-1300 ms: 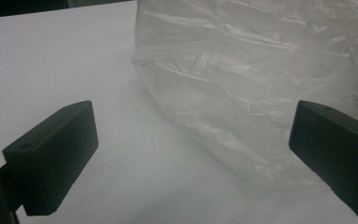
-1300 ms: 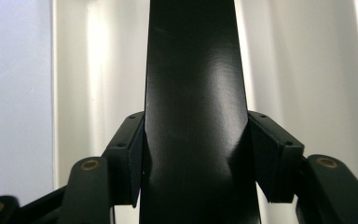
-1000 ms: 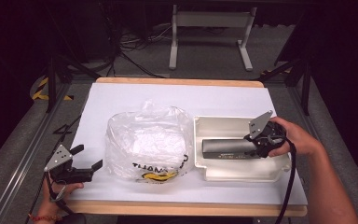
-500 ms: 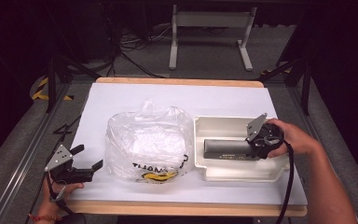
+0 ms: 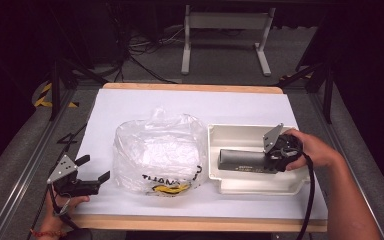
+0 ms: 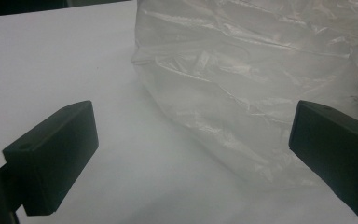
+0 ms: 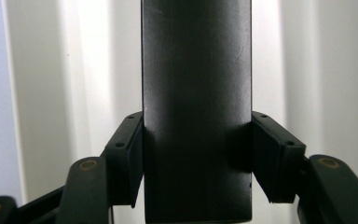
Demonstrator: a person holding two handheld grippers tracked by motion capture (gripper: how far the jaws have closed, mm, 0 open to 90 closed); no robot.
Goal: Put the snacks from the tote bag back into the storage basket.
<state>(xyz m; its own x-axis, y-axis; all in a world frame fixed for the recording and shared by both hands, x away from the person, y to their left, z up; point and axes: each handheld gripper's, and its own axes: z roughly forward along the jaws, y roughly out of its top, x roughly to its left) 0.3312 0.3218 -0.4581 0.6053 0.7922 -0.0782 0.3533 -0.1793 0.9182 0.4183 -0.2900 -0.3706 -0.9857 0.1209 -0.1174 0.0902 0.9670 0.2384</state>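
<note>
A dark grey bar (image 5: 240,160) lies lengthwise in a cream tray (image 5: 250,187) at the right of the white table. My right gripper (image 5: 268,161) is shut on the bar's right end. In the right gripper view both pads (image 7: 129,154) press flat against the sides of the bar (image 7: 196,70), and the right gripper (image 7: 197,156) looks along it over the tray's ribbed floor. A crumpled clear plastic bag (image 5: 155,150) with black and yellow print sits mid-table. My left gripper (image 5: 96,167) rests open at the front left, its jaws wide apart and pointing at the bag (image 6: 261,70). The left gripper (image 6: 191,154) holds nothing.
The white tabletop (image 5: 140,105) has a wooden rim at front and back. Dark metal rails run along both sides. A grey stand (image 5: 225,35) and cables lie on the floor beyond the far edge. A cable trails from the right gripper over the front edge.
The right gripper and the bar have shifted only slightly within the tray. The left gripper has stayed where it was.
</note>
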